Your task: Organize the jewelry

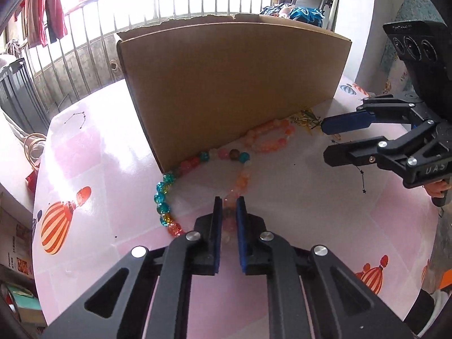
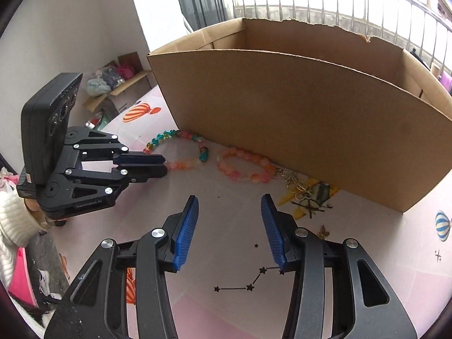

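Note:
A long multicolour bead string [image 1: 163, 195] [image 2: 166, 135] of teal, pink and orange beads lies curled on the table against the cardboard box [image 1: 226, 84] [image 2: 282, 113]. My left gripper [image 1: 228, 201] [image 2: 164, 165] is shut on its pink-orange end, with beads showing between the blue pads. A smaller orange-pink bracelet [image 1: 268, 138] [image 2: 245, 166] lies to the right by the box wall. Beyond it is a thin metal chain [image 1: 305, 118] [image 2: 296, 183]. My right gripper [image 2: 229, 201] [image 1: 326, 138] stands open above the table just short of the bracelet, with nothing between its fingers.
The box is open-topped and its tall front wall rises right behind the jewelry. The table [image 1: 93, 152] [image 2: 367, 254] has a pink cloth printed with balloons and stars. A railing, hanging clothes and floor clutter lie beyond the table edges.

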The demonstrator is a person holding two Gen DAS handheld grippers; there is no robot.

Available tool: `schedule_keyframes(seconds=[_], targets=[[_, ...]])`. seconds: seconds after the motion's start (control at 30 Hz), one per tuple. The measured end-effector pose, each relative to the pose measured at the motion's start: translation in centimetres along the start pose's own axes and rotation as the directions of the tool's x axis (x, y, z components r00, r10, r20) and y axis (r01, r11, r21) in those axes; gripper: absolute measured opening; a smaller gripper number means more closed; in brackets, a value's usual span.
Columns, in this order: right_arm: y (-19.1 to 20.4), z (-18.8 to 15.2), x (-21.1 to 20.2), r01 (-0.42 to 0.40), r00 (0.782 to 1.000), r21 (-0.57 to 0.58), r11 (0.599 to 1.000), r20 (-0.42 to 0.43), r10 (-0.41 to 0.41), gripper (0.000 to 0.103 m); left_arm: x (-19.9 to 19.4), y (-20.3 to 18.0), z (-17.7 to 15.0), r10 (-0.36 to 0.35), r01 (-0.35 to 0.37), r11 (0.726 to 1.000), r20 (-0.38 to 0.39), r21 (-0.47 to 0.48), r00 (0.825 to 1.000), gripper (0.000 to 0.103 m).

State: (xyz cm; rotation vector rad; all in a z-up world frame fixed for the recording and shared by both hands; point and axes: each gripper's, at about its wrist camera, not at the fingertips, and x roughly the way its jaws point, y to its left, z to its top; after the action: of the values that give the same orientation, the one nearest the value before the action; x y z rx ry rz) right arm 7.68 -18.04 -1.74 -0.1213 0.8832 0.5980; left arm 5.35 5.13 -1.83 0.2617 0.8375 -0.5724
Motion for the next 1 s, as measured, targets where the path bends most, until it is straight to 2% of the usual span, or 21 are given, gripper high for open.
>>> schedule_keyframes(seconds=[0.07,0.2,0.27,0.33,0.37,0.43,0.5,0.57,0.73,0.9,1.0], targets=[[0.4,0.6,0.4,0.026,1.000,-0.044,0.999,0.009,-0.026,0.045,0.3,0.2,0.0,0.000,0.000,1.000,-0.001,-0.002,1.000,0.010],[1.3,1.4,1.6,-0.004,0.999,-0.127,0.992,0.034,0.008,0.048,0.3,0.1,0.4,-0.018,0.018,1.000,-0.001,-0.024,1.000,0.010],[2.0,1.7,2.7,0.020,0.999,-0.185,0.983,0.036,-0.014,0.048,0.3,0.3,0.2,-0.019,0.018,0.999,-0.001,-0.030,1.000,0.010],[2.7,1.8,4.0,0.073,0.997,-0.249,0.966,0.008,-0.074,0.044,0.4,0.2,0.0,-0.009,0.009,1.000,-0.002,-0.022,1.000,0.010],[2.9,1.8,4.6,0.083,0.996,-0.265,0.961,-0.007,-0.088,0.039,0.4,0.0,0.0,-0.003,0.003,1.000,-0.002,-0.017,1.000,0.010],[2.6,1.9,5.0,0.051,0.998,-0.241,0.969,-0.019,-0.057,0.030,0.4,0.0,0.0,0.000,0.000,1.000,-0.002,-0.015,1.000,0.010],[2.5,2.0,5.1,0.036,0.998,-0.212,0.977,-0.033,-0.044,0.014,0.3,0.1,0.1,-0.004,0.004,1.000,-0.001,-0.020,1.000,0.010],[2.8,2.0,5.0,0.046,0.998,-0.212,0.976,-0.036,-0.055,0.008,0.3,0.2,0.1,-0.006,0.006,1.000,0.000,-0.027,1.000,0.010],[2.8,1.8,4.6,0.102,0.994,-0.138,0.985,-0.033,-0.108,0.007,-0.4,0.3,-0.2,0.020,-0.019,0.998,0.017,-0.061,1.000,0.010],[2.2,1.9,1.0,0.123,0.992,-0.121,0.985,0.057,-0.116,0.007,-2.6,0.3,0.7,0.043,-0.038,0.994,0.050,-0.107,0.998,0.009],[1.8,2.6,-1.4,0.125,0.989,-0.105,0.987,0.090,-0.115,0.007,-4.4,-0.3,2.3,0.082,-0.076,0.993,0.072,-0.092,0.994,0.009]])
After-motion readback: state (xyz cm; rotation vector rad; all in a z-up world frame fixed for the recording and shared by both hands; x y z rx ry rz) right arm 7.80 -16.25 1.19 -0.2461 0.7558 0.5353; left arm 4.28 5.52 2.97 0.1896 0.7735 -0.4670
